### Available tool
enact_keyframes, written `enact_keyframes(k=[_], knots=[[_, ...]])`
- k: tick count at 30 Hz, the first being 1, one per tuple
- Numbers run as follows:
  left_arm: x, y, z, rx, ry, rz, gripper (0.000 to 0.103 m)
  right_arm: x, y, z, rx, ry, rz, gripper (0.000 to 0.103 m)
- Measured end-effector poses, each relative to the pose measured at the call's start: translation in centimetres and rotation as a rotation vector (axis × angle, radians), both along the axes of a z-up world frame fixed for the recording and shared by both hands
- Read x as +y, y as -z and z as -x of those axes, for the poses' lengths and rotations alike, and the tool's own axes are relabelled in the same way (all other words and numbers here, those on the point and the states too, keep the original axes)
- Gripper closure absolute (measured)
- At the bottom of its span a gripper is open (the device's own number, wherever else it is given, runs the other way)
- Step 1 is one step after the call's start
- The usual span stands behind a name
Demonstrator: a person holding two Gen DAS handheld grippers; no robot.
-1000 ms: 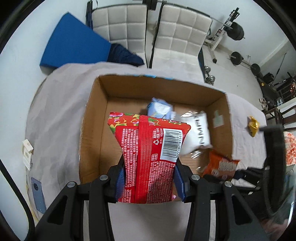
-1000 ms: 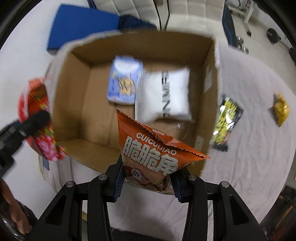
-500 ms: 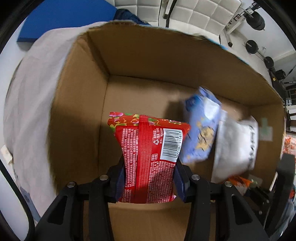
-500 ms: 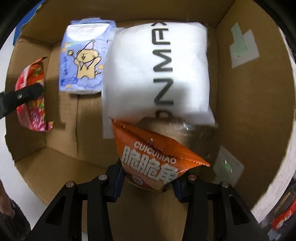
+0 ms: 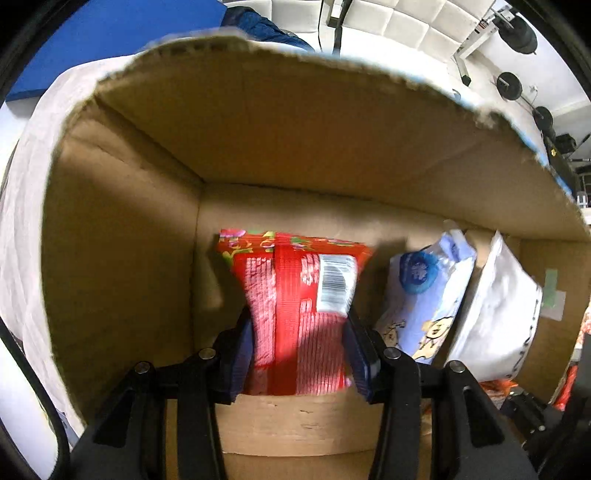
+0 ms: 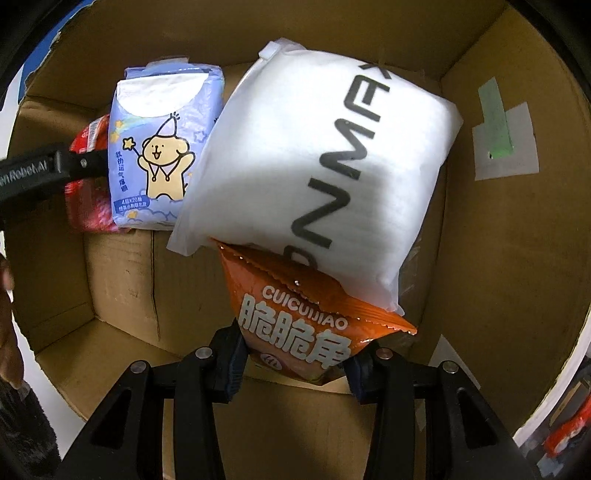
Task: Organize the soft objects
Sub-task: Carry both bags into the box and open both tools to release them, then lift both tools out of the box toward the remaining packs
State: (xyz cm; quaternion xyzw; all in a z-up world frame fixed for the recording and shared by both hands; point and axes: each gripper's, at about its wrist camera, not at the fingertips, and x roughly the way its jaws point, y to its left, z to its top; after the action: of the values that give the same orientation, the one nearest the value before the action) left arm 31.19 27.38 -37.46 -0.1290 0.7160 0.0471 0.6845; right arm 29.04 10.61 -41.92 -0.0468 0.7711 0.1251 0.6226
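The left claw [image 5: 297,350] squeezes a red bag [image 5: 295,306] down inside the cardboard box [image 5: 295,147]. The right claw [image 6: 295,365] squeezes an orange bag [image 6: 295,332], its top tucked under the white pillow pack [image 6: 314,166]. Only the right view shows the puppy on the blue tissue pack [image 6: 162,155]. Only the left view shows chairs [image 5: 388,22] behind the box.

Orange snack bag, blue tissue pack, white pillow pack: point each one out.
orange snack bag [image 6: 295,332], right wrist view, on its printed front.
blue tissue pack [image 6: 162,155], right wrist view, on the cartoon bear.
white pillow pack [image 6: 295,155], right wrist view, on its plain white face.
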Motion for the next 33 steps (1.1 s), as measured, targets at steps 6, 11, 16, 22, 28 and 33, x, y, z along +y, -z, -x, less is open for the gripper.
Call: enact_keyframes(k=[6, 11, 16, 22, 28, 33], knots=[[-0.2, -2.5, 0.1, -0.014, -0.006, -0.005, 0.057, -0.4, -0.9, -0.3, -0.003, 0.006, 0.013, 0.038], [-0.5, -4.9, 2.1, -0.075, -0.003, -0.029, 0.049, -1.0, -3.1, -0.2, -0.022, 0.023, -0.011, 0.033], [-1.8, -7.5, 5.6, -0.162, -0.003, -0.085, 0.041, -1.2, -5.8, 0.6, -0.091, 0.026, -0.004, 0.000], [-1.9, -8.7, 9.5, -0.205, -0.008, -0.102, 0.015, -2.4, -9.8, 1.7, -0.191, 0.036, -0.011, 0.000], [-3.3, -11.8, 11.5, -0.263, -0.010, -0.124, 0.009, -2.8, -12.9, 3.8, -0.256, 0.039, -0.029, 0.000], [-3.7, -15.1, 13.5, -0.321, -0.036, -0.115, 0.009, -3.6, -15.9, 5.4, -0.310, 0.033, -0.053, 0.000]])
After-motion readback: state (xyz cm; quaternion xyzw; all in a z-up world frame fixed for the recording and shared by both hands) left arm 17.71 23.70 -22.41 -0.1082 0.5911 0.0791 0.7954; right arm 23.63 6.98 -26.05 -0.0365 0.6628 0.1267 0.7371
